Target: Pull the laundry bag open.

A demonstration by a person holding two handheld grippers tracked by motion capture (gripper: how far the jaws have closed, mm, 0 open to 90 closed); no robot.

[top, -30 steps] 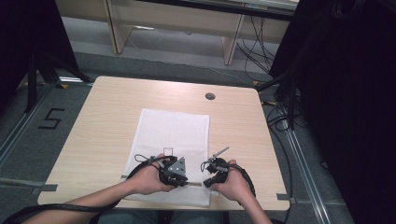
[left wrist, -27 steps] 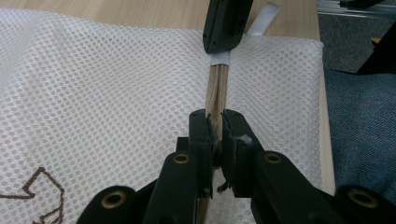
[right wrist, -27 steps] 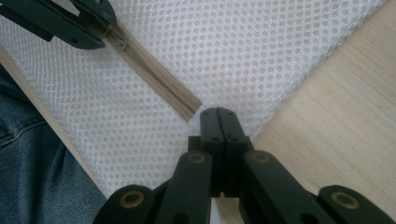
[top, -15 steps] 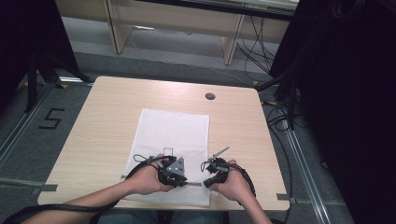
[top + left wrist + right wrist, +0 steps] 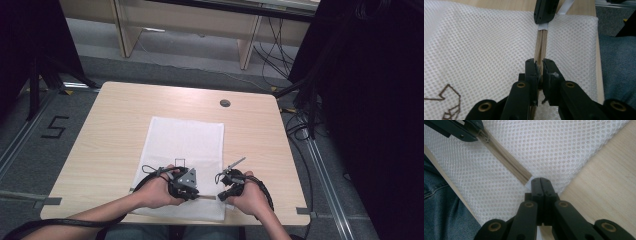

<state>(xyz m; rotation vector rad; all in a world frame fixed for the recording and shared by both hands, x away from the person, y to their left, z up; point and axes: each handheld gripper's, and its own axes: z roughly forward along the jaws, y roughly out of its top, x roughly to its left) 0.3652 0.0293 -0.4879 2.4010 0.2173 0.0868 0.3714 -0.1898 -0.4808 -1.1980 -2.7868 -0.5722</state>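
Currently, item one: your white mesh bag, lying flat on the tabletop, its near edge at the tabletop's front edge, its far edge short of the round grommet hole. A small brown embroidered mark sits on the mesh, just left of the left tongs.

Item two: beige zipper, running along the bag's near edge, its teeth meshed along the stretch between your two tongs.

Item three: your left tongs, held in your left hand over the bag's near edge. Jaws narrow, clamped on the zipper, which passes up between them toward the other tongs. Whether they grip the slider or the tape you cannot tell.

Item four: your right tongs, held in your right hand at the bag's near right corner. Jaws fully together, pinching the mesh at the zipper's end, beside the bare wood of the tabletop.

Item five: your denim-clad legs, just past the bag's near edge, below the tabletop.
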